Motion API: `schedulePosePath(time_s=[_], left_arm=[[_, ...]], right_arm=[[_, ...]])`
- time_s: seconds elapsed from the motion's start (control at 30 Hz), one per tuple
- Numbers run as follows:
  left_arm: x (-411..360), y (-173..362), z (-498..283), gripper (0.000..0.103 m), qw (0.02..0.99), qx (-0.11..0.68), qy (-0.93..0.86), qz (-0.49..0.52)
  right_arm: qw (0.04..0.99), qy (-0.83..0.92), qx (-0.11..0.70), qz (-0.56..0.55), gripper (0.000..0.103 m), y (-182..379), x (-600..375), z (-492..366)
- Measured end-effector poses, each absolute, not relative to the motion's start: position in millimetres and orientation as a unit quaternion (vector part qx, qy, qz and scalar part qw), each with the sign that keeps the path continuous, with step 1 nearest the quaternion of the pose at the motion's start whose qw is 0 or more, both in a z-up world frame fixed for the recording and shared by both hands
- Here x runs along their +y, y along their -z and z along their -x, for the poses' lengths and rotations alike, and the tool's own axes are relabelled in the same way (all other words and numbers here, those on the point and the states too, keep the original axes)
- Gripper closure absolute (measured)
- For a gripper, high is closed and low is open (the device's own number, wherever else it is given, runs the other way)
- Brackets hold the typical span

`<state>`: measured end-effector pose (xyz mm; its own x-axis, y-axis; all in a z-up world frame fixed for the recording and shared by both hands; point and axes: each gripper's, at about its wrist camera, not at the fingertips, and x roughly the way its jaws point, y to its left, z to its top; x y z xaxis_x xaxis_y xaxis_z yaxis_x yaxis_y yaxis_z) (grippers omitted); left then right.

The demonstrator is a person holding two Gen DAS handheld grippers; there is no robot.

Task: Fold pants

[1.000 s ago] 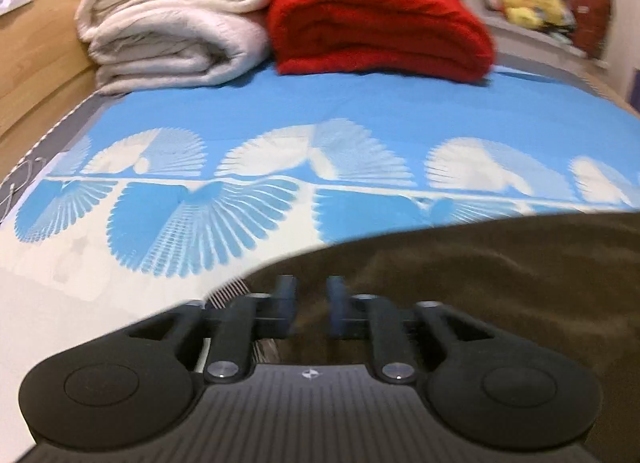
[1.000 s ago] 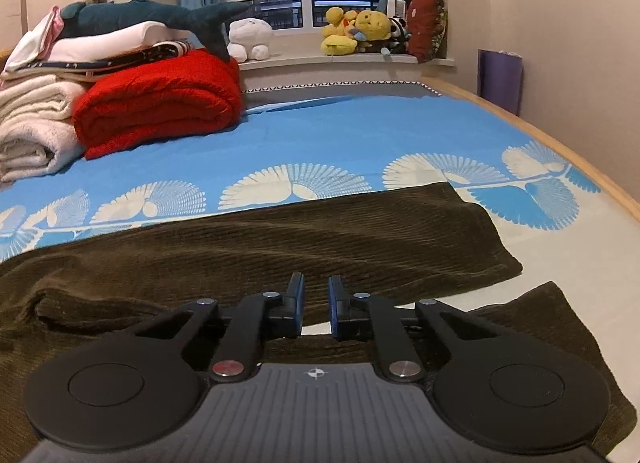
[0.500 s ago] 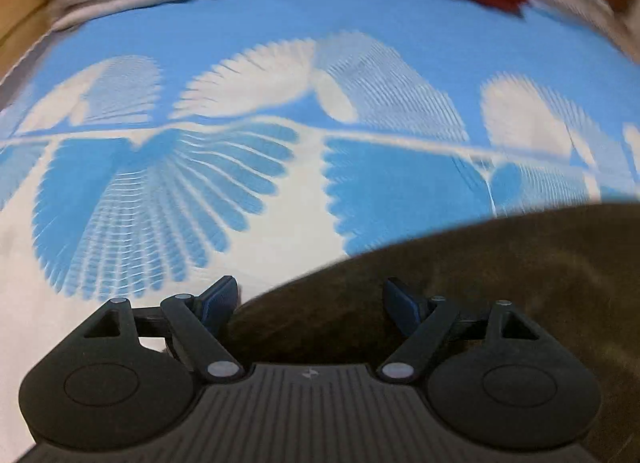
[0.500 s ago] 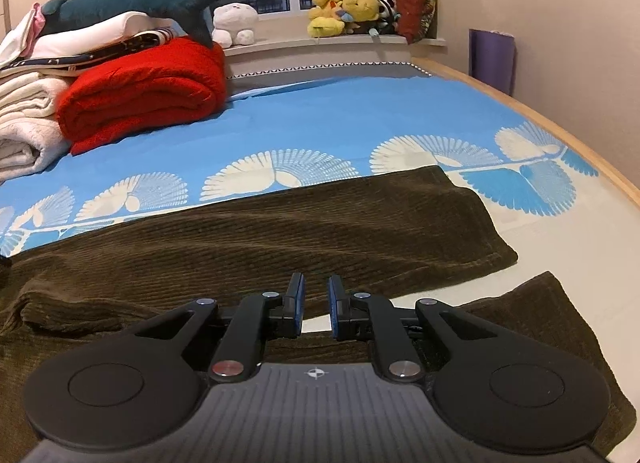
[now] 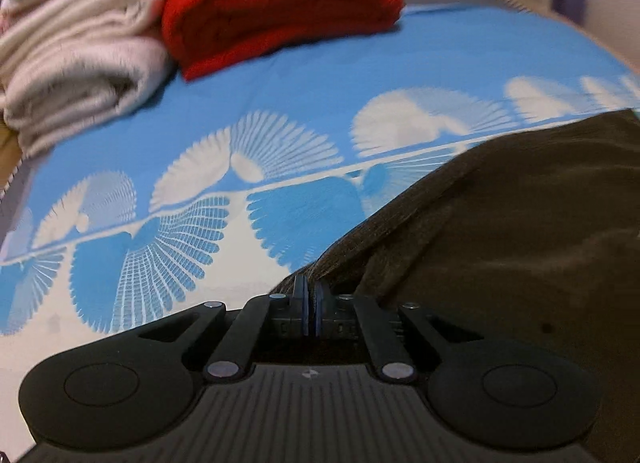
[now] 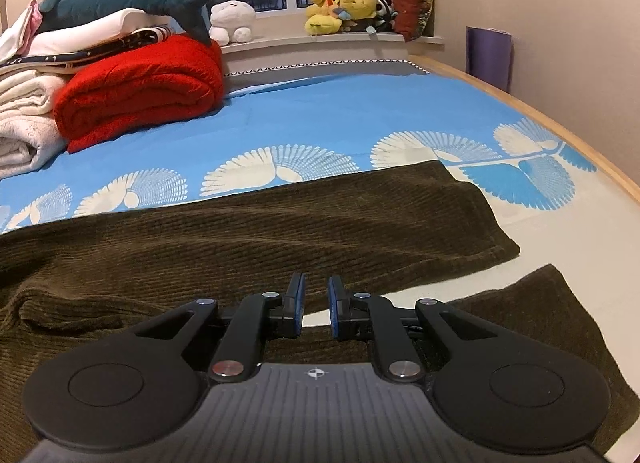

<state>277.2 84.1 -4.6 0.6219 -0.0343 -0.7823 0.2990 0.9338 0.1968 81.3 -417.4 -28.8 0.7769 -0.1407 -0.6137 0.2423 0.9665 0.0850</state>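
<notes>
Dark brown corduroy pants (image 6: 248, 239) lie across the blue and white sheet, legs running to the right. The far leg is flat; the near leg (image 6: 532, 315) lies by the bed's front edge. In the left wrist view the pants (image 5: 520, 231) fill the right side and their left edge rises in a tent to my left gripper (image 5: 310, 291). Its jaws are closing and the pads pinch that edge. My right gripper (image 6: 316, 299) hovers low over the near leg, jaws nearly together, with the leg's upper edge running in between the pads.
A folded red blanket (image 6: 140, 95) and rolled white blankets (image 5: 76, 71) are stacked at the back left of the bed. Plush toys (image 6: 344, 7) line the windowsill. The bed's wooden rim (image 6: 560, 131) runs along the right. A purple mat (image 6: 488, 55) leans on the wall.
The left gripper opened wide over the pants' left edge, then shut on it and lifted it, rolling a little. The right gripper has hardly moved.
</notes>
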Motion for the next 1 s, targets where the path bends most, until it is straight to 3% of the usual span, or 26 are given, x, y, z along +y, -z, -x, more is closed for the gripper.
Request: schedulePosePath(time_s=[0.13,0.3,0.5,0.57,0.6,0.7,0.8,0.97,1.0], left_arm=[[73.6,-16.6,-199.3,0.101,0.891,0.407,0.129,-0.155],[59.4,-1.0,-117.4,0.101,0.874,0.419,0.161,-0.186],[75.4,30.2,-97.7,0.094,0.864,0.466,0.141,-0.124],[94.5,22.5,-101.9,0.079,0.872,0.468,0.139,-0.039],[104.9,22.5,-103.6,0.066,0.867,0.478,0.14,0.005],[128.4,33.8,-113.1,0.065,0.832,0.527,0.137,0.104],[133.2,57.1,-124.4,0.064,0.792,0.584,0.129,0.127],[139.0,71.9,-140.6,0.043,0.777,0.601,0.111,0.15],[142.6,71.1,-143.8,0.034,0.779,0.596,0.104,0.164]], right_arm=[[0.94,0.104,0.315,-0.077,0.09,27.3,-412.9,-72.6],[0.942,0.106,0.307,-0.08,0.09,22.1,-412.5,-56.4],[0.94,0.114,0.306,-0.097,0.09,19.7,-421.7,-39.0],[0.939,0.118,0.305,-0.108,0.09,18.8,-425.9,-35.2],[0.939,0.119,0.304,-0.11,0.09,19.4,-426.1,-33.4],[0.938,0.125,0.304,-0.113,0.09,20.5,-430.1,-31.8],[0.936,0.128,0.305,-0.121,0.089,22.0,-432.6,-31.9],[0.935,0.126,0.309,-0.119,0.089,23.8,-431.2,-35.9],[0.935,0.125,0.31,-0.117,0.089,24.1,-430.4,-37.1]])
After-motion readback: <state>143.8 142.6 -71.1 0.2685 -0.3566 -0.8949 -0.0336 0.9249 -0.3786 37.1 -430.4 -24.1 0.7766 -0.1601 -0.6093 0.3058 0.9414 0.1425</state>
